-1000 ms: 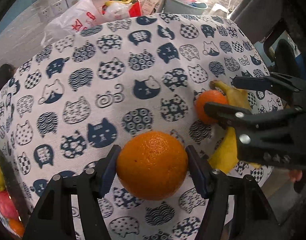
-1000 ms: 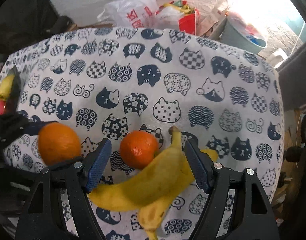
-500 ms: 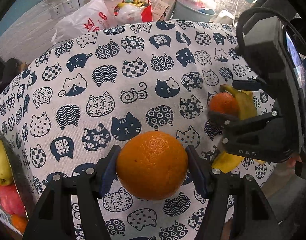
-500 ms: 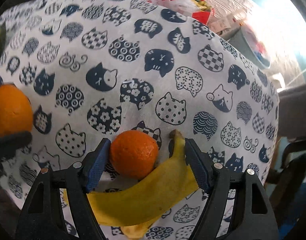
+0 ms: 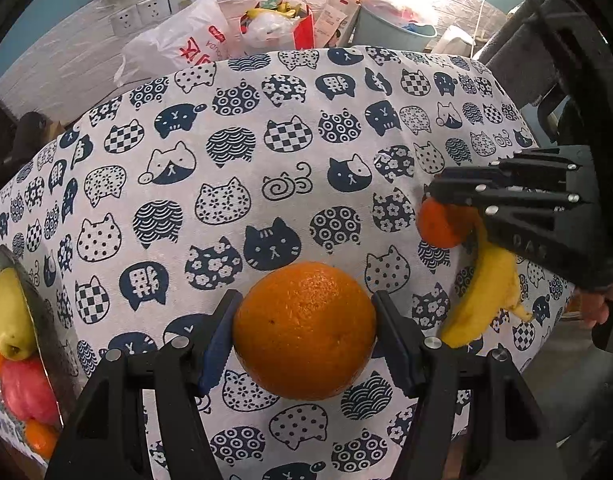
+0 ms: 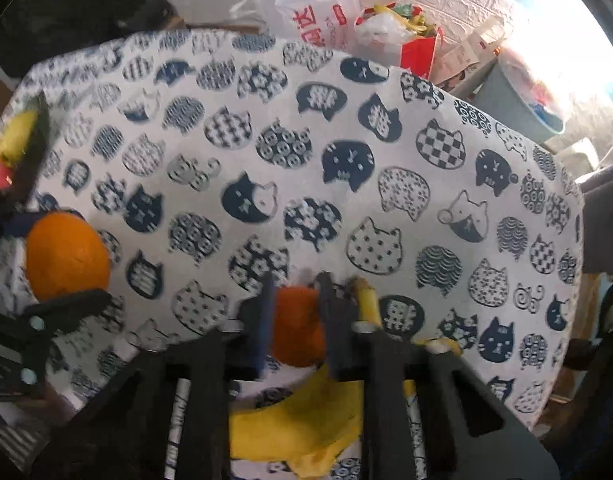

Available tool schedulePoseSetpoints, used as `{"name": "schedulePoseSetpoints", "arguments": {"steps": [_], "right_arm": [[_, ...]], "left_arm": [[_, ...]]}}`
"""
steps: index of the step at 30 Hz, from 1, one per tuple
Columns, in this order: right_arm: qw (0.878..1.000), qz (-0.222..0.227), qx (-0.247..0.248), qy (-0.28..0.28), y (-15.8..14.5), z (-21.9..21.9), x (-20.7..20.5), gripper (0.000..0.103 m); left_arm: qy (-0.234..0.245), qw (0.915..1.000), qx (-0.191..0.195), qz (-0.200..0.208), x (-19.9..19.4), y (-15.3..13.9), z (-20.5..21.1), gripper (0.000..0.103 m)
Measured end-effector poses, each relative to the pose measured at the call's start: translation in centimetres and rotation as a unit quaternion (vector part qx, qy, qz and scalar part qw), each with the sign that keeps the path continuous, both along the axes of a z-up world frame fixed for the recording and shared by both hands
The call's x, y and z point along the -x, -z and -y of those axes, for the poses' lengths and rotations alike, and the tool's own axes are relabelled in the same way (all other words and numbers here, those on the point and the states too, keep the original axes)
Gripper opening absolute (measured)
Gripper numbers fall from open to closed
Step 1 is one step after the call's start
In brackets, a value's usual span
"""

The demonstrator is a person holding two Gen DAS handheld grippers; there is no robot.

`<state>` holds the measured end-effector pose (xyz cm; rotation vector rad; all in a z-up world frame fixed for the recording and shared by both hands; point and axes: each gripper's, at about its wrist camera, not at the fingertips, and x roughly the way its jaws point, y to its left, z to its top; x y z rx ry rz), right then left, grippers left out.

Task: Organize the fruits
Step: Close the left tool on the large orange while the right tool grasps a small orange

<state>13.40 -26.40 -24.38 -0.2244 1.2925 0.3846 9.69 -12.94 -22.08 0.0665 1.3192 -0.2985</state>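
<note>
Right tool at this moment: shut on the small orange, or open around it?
Shut on it. In the right wrist view the right tool has both fingers pressed against the small orange, banana beneath.

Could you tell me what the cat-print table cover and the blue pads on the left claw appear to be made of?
The table cover looks like matte woven cloth: a fine ribbed weave shows and it drapes over the edges. The blue pads gripping the large orange look like soft rubber or plastic, with a toothed edge; which one is unclear.
</note>
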Motion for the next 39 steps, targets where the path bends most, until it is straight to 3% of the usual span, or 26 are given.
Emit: {"name": "schedulePoseSetpoints", "arguments": {"steps": [3,4,6,12,24,25,27,28,35,37,39], "right_arm": [[1.0,-0.014,-0.002,0.011,0.0,0.2,-0.3,0.017],[1.0,-0.018,-0.002,0.014,0.2,0.5,-0.8,0.024],[0.999,-0.027,0.008,0.017,0.4,0.7,-0.8,0.054],[0.999,-0.04,0.017,0.009,1.1,0.1,-0.5,0.07],[0.997,-0.068,0.018,-0.027,2.6,-3.0,2.7,0.071],[0.997,-0.068,0.016,-0.026,2.7,-3.2,2.9,0.069],[0.997,-0.071,0.004,-0.023,2.7,-2.9,2.9,0.049],[0.997,-0.071,0.002,-0.024,2.7,-2.9,2.9,0.045],[0.998,-0.061,0.009,-0.02,2.9,-2.8,3.1,0.048],[0.998,-0.054,0.015,-0.022,2.8,-2.7,2.9,0.059],[0.999,-0.047,0.015,-0.02,2.8,-2.6,2.2,0.062]], "left_arm": [[-0.002,1.0,0.0,0.0,-0.2,0.0,-0.3,0.067],[-0.002,1.0,0.0,0.0,-0.1,0.0,-0.3,0.067],[-0.002,1.0,0.0,0.0,0.0,-0.1,-0.4,0.067],[0.001,1.0,0.002,0.002,0.2,-0.4,-0.3,0.067],[-0.005,1.0,-0.001,0.0,0.6,-0.3,-1.3,0.067],[-0.005,1.0,-0.001,0.0,0.6,-0.3,-1.3,0.067],[-0.005,1.0,0.0,0.0,0.6,-0.4,-1.3,0.067],[-0.006,1.0,0.0,0.0,0.6,-0.4,-1.4,0.067],[-0.006,1.0,0.001,0.003,0.9,-0.7,-1.4,0.067],[-0.005,1.0,0.001,0.003,1.0,-0.8,-1.4,0.067],[-0.006,1.0,0.001,0.003,1.0,-0.8,-1.5,0.067]]}}
